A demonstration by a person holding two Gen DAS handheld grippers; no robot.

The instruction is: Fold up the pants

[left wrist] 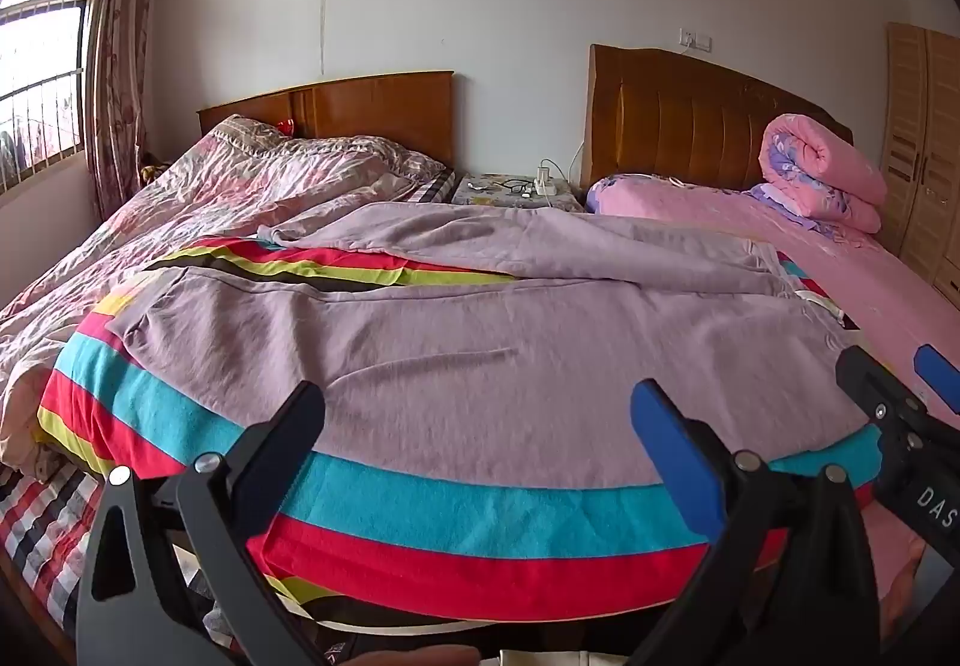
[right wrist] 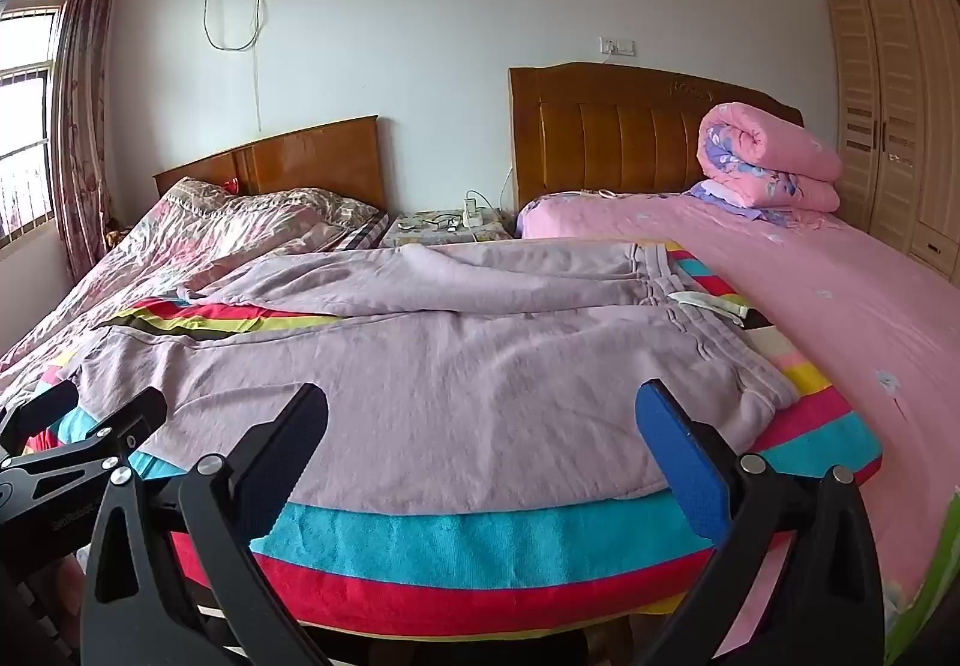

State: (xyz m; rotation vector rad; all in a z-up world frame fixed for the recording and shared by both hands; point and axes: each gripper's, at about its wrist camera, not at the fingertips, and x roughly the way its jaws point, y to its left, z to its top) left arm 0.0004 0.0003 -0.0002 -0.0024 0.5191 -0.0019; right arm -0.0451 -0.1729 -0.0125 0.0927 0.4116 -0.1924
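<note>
- Bedroom with two wooden-headboard beds against a white wall; a striped blanket (left wrist: 420, 510) covers the near surface directly ahead of both tools.
- Left of the left gripper (left wrist: 480, 432): a rumpled floral quilt (left wrist: 198, 198).
- Left gripper: jaws spread wide, holding nothing, poised above the blanket's near edge.
- Lilac pants (right wrist: 456, 366) lie spread flat on the blanket, just beyond both grippers' fingertips.
- Right gripper (right wrist: 483, 429): jaws wide apart, empty.
- Beyond it to the right: a pink bedsheet (right wrist: 840, 318) and rolled pink quilt (right wrist: 768, 156).
</note>
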